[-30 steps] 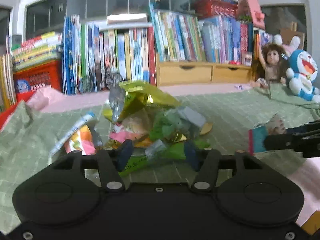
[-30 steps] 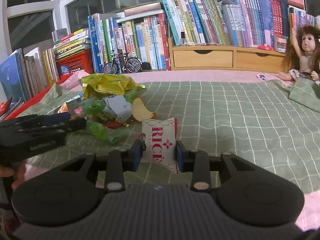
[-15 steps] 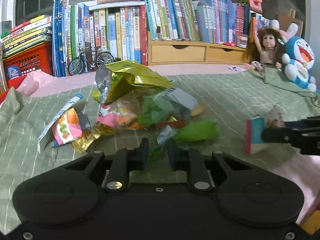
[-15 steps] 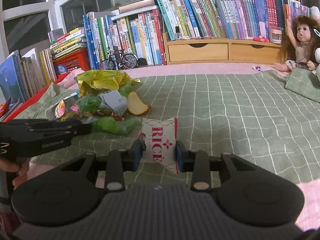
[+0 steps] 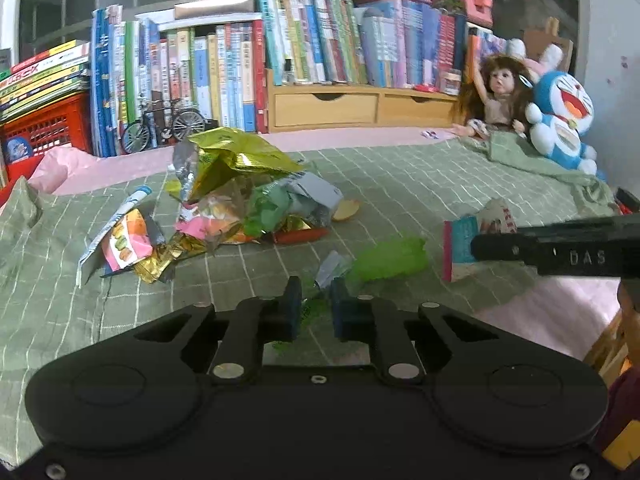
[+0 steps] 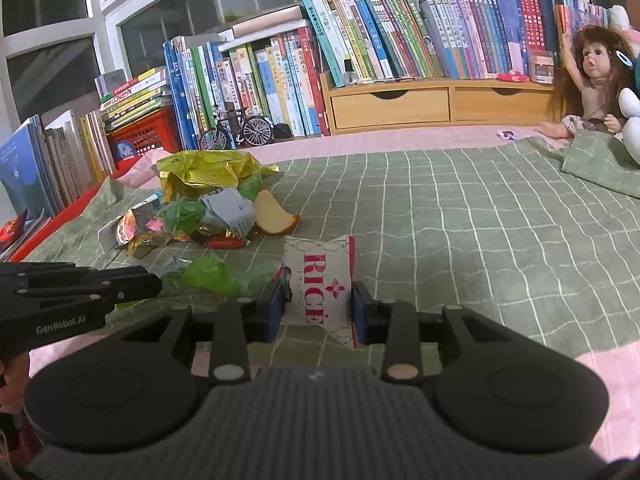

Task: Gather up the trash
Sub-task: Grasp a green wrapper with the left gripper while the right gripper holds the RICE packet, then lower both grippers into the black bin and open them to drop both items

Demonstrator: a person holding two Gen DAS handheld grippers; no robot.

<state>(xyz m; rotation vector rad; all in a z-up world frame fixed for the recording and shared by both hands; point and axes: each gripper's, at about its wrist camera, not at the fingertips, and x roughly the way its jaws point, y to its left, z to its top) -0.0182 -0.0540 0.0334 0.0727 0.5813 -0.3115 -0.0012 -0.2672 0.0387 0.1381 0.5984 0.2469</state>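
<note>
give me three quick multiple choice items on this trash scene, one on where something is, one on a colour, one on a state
1. Where is the toy bicycle?
A. in front of the books
B. on the trash pile
C. beside the doll

2. What colour is the lettering on the rice packet?
A. blue
B. pink
C. black

3. What is the state of the right gripper?
A. open and empty
B. shut on the rice packet
C. resting on the books

Answers:
1. A, it stands at the foot of the book row.
2. B, "RICE" is printed in pink.
3. B, the packet sits clamped between both fingers.
</note>
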